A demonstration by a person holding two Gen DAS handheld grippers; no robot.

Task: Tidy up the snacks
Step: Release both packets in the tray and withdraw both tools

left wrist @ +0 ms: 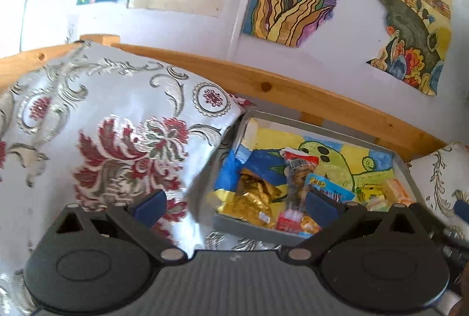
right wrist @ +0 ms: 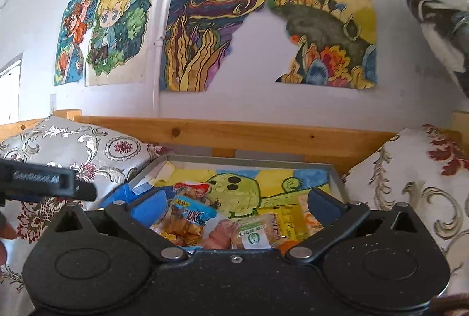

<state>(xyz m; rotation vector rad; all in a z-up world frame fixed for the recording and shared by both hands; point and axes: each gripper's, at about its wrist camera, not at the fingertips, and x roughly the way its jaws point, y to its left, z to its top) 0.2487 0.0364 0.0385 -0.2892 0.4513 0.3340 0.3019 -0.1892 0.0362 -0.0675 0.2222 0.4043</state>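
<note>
I see the snacks lying in a shallow grey tray (right wrist: 334, 172) whose floor is lined with a painted paper drawing of a green, round-headed creature on yellow. A crinkled gold foil packet (left wrist: 255, 198) sits at the tray's near left, a clear bag of brown biscuits (right wrist: 181, 223) with a blue header beside it, and a glossy wrapper with a green round label (right wrist: 256, 236) further right. The tray rests on a patterned cloth between two brocade cushions, the left cushion (left wrist: 117, 122) silvery with red flowers and pressing against the tray's left wall, the right cushion (right wrist: 410, 187) just beside the other wall. A pine rail (right wrist: 234, 134) runs behind, under coloured drawings taped to a white wall. My left gripper (left wrist: 234, 203) hangs over the tray's near left corner, fingers spread and empty; my right gripper (right wrist: 234, 206) hovers above the snacks, likewise released.
</note>
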